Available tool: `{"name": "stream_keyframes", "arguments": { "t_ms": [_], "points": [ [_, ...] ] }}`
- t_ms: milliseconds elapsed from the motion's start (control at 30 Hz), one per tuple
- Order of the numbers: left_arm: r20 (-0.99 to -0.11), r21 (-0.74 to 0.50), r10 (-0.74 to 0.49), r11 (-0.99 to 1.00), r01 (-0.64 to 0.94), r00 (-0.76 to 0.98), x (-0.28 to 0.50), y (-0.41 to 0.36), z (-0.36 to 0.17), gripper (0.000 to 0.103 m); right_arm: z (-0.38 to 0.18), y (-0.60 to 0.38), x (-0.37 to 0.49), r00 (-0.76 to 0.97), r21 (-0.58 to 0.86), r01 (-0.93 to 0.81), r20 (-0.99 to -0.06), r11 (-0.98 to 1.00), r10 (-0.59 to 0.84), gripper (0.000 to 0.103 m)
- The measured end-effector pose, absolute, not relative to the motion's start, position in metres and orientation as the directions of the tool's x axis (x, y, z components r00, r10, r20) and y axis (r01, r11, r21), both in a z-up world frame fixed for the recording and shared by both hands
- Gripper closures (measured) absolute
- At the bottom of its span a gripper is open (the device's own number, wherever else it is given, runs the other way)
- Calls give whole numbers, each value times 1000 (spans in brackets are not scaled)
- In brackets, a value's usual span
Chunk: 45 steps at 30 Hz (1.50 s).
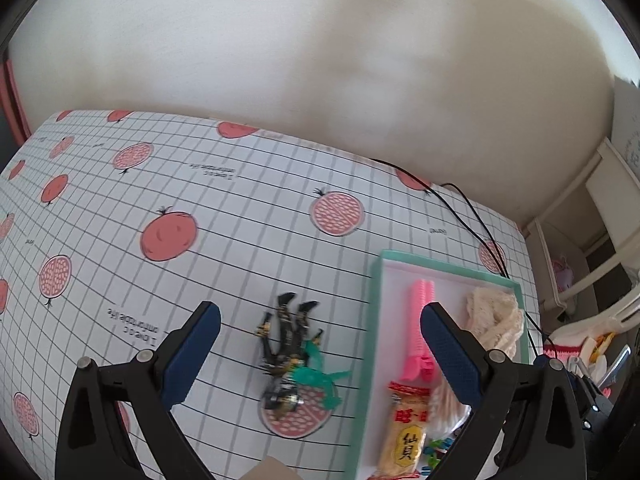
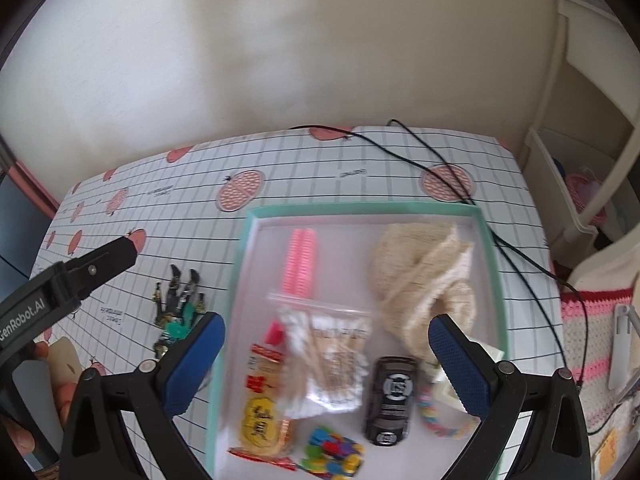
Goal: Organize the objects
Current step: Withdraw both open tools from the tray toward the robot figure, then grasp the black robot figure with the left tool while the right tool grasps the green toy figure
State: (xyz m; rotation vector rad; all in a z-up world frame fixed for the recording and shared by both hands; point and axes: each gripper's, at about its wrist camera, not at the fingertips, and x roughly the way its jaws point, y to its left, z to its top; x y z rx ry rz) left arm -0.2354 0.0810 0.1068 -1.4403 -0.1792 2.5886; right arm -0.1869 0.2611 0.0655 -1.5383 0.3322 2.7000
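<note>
Teal-rimmed tray (image 2: pixel 491 264) sits on the gridded tabletop (image 1: pixel 240 216), holding a pink comb (image 2: pixel 300 264), cream knitted cloth (image 2: pixel 424 276), bag of cotton swabs (image 2: pixel 332 356), snack packet (image 2: pixel 262 408), black toy car (image 2: pixel 392 396) and coloured beads (image 2: pixel 332 452). At nine o'clock of the tray a black toy figure (image 1: pixel 288 344) lies flat. Left gripper (image 1: pixel 320 344) hovers above the figure, jaws wide apart; right gripper (image 2: pixel 326 356) hangs over the tray, jaws apart and empty.

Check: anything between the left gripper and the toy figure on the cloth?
Nothing. In the left wrist view the toy figure lies on bare tablecloth between the open fingers of the left gripper; no object intervenes.
</note>
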Motion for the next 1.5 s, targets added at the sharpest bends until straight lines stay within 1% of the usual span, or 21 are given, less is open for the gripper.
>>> {"name": "stream_keyframes", "arguments": {
  "t_ms": [467,767,900,1000,1133,1333,1400,1500],
  "points": [
    [-844,-202,182,-979,-15,-505,-246,24,104,3,62,197,-208,-499,192,-41,-854,-981,-146,0],
    [-853,-213,185,-977,3,-487,-252,9,98,3,50,178,-213,-474,175,-27,-869,-984,-141,0],
    [-861,-198,170,-980,7,-480,-253,8,96,3,45,172,-214,-463,163,1,-875,-987,-145,0],
    [-864,-188,162,-982,6,-477,-254,9,93,3,43,169,-214,-459,159,13,-876,-987,-147,5],
    [-865,-200,171,-980,12,-471,-255,8,89,3,39,168,-215,-453,187,26,-874,-982,-179,16],
    [-868,-204,176,-979,10,-463,-256,9,86,3,38,168,-215,-451,210,29,-870,-977,-200,25],
    [-869,-208,181,-978,8,-460,-255,9,84,3,38,166,-215,-452,208,36,-869,-977,-201,26],
    [-873,-204,179,-979,6,-454,-256,11,83,3,38,164,-215,-453,214,46,-866,-976,-211,32]
  ]
}}
